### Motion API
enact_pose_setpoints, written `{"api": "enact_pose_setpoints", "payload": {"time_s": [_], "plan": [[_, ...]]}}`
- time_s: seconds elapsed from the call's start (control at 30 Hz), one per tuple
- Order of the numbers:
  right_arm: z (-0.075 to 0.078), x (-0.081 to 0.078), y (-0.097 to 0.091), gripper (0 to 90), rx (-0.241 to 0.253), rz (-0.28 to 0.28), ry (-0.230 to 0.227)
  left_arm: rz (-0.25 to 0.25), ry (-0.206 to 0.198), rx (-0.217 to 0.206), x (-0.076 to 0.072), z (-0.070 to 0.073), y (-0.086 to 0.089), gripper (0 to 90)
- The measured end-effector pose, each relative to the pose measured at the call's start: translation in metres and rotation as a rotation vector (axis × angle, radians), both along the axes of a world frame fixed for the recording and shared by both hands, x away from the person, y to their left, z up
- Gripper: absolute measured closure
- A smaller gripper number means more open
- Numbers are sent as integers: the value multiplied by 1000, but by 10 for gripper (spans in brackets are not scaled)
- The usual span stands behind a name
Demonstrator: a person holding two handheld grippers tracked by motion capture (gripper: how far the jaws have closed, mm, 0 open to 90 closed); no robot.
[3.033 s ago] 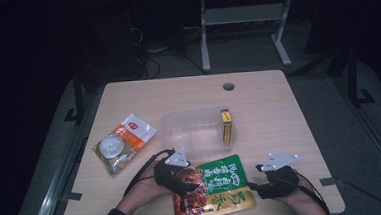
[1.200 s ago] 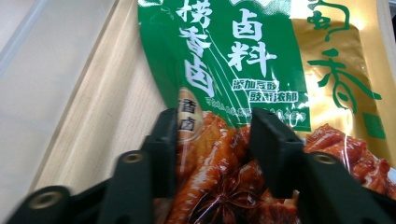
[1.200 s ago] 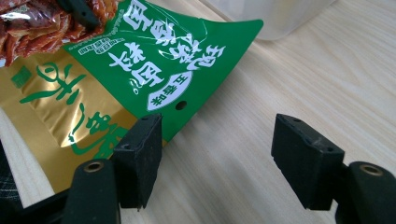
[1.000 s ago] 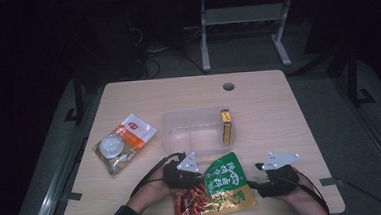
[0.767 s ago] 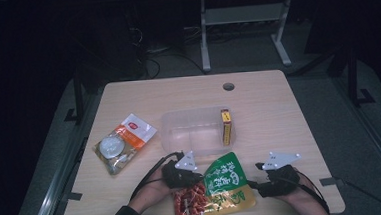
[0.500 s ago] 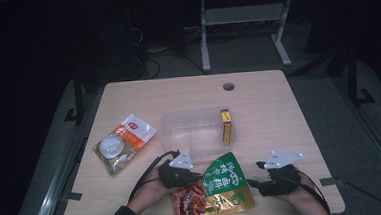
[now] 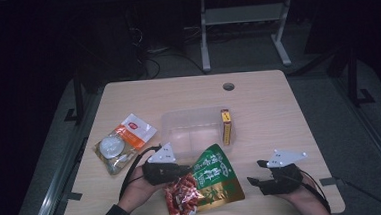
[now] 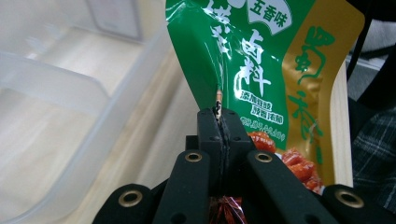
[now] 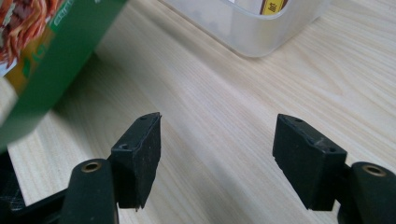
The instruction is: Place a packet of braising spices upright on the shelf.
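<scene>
A green and gold seasoning packet (image 7: 213,179) with red food pictured on it is tilted up off the table near the front edge. My left gripper (image 7: 185,169) is shut on the packet's left edge, and in the left gripper view the packet (image 8: 261,70) rises from between the closed pads of that gripper (image 8: 219,119). A clear plastic box (image 7: 192,132) stands just behind the packet, with a narrow yellow and red carton (image 7: 226,127) on edge at its right end. My right gripper (image 7: 255,180) rests open on the table to the right; in its own view the right gripper (image 9: 217,135) has bare wood between its jaws.
An orange and white pouch with a round clear lid (image 7: 123,141) lies at the left of the wooden table (image 7: 274,117). A cable hole (image 7: 228,86) sits near the table's far edge. The clear box corner (image 9: 252,28) shows ahead of the right gripper.
My left gripper has closed on the green packet's edge and lifted it, tilting the packet up and a little toward the clear box. The right gripper has stayed put.
</scene>
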State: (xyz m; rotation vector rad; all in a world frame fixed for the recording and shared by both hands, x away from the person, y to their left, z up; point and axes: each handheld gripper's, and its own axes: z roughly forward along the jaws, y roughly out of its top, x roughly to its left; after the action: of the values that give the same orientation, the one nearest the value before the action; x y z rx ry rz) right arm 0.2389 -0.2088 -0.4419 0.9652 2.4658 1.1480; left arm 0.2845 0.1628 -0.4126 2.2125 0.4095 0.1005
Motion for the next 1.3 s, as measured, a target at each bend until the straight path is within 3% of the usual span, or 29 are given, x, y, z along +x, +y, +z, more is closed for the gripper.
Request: {"api": "enact_pose_setpoints", "payload": {"time_s": [0.2, 0.33, 0.37, 0.43, 0.6, 0.63, 0.77, 0.87, 1.0, 1.3], "plan": [[0, 0, 1, 304, 8, 18, 10, 44, -27, -53, 0, 14, 15, 893], [0, 0, 4, 290, 55, 51, 28, 120, -62, -101, 2, 27, 30, 893], [0, 0, 4, 290, 55, 51, 28, 120, -62, -101, 2, 27, 30, 893], [3, -1, 9, 275, 104, 79, 36, 156, -78, -130, 3, 31, 37, 893], [8, 1, 21, 247, 127, 115, 26, 185, -96, -154, 4, 35, 41, 893], [11, 3, 29, 242, 143, 144, 25, 197, -100, -162, 4, 36, 42, 893], [13, 10, 43, 223, 179, 168, 40, 213, -103, -175, 3, 38, 43, 893], [15, 17, 59, 282, 225, 199, 31, 224, -110, -191, 3, 39, 44, 893], [18, 28, 76, 283, 279, 236, 35, 227, -114, -203, 2, 39, 44, 892], [22, 40, 96, 290, 373, 246, 15, 231, -119, -217, 1, 39, 44, 892]]}}
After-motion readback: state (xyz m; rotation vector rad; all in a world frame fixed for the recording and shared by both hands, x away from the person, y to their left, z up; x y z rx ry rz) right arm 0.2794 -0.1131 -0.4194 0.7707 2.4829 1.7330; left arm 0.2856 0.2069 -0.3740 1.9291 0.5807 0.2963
